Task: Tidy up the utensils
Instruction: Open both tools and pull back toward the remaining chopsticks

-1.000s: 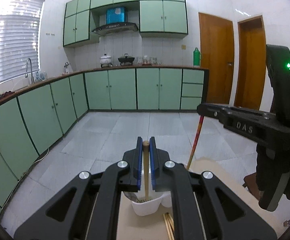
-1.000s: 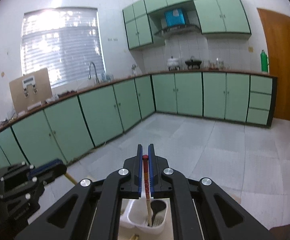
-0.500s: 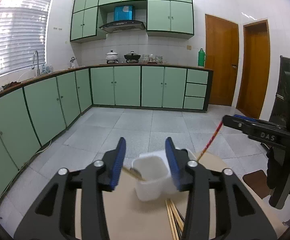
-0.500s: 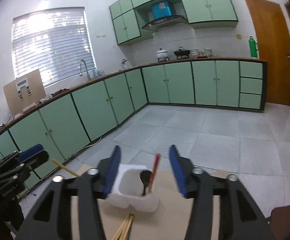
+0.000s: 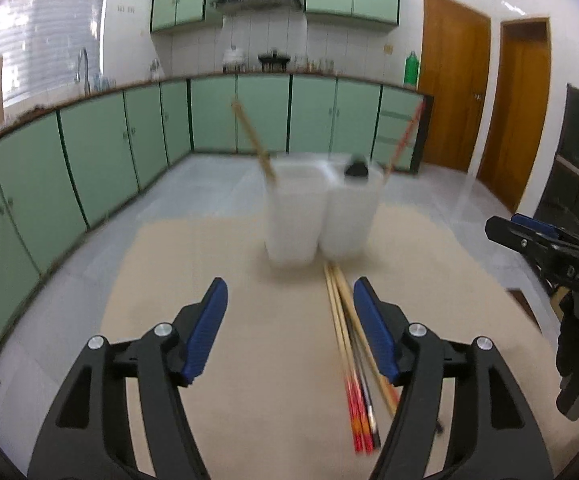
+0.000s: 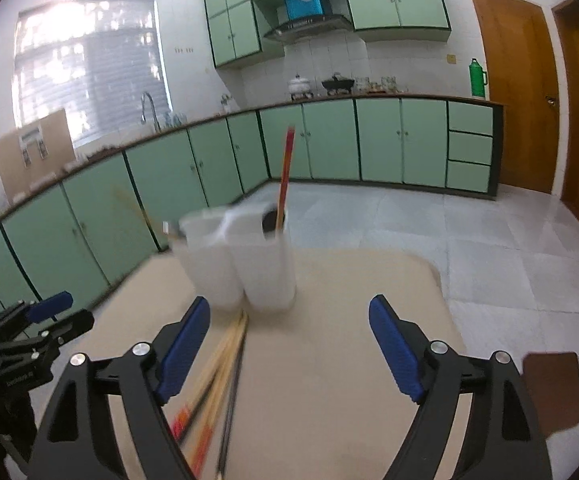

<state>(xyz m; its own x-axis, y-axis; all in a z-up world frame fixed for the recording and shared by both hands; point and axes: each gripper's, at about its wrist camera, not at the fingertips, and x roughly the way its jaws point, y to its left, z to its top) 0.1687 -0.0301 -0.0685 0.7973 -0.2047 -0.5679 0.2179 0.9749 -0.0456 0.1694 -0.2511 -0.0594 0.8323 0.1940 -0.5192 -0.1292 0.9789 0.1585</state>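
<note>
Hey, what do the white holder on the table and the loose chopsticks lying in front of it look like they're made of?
White holder: probably plastic, milky and semi-translucent with a smooth, slightly glossy wall; motion blur leaves it unsure. Pale chopsticks: likely bamboo or wood, matte tan with no shine. Red-tipped chopsticks: red and orange painted-looking ends, maybe lacquered wood or plastic; too blurred to tell.

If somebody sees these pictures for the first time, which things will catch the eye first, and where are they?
First, the white two-compartment holder standing at the middle of the beige table, with a wooden chopstick leaning out of its left cup and a red chopstick out of its right. Next, the loose chopsticks lying on the table in front of it. The left gripper and right gripper are opening, nothing between their fingers.
</note>
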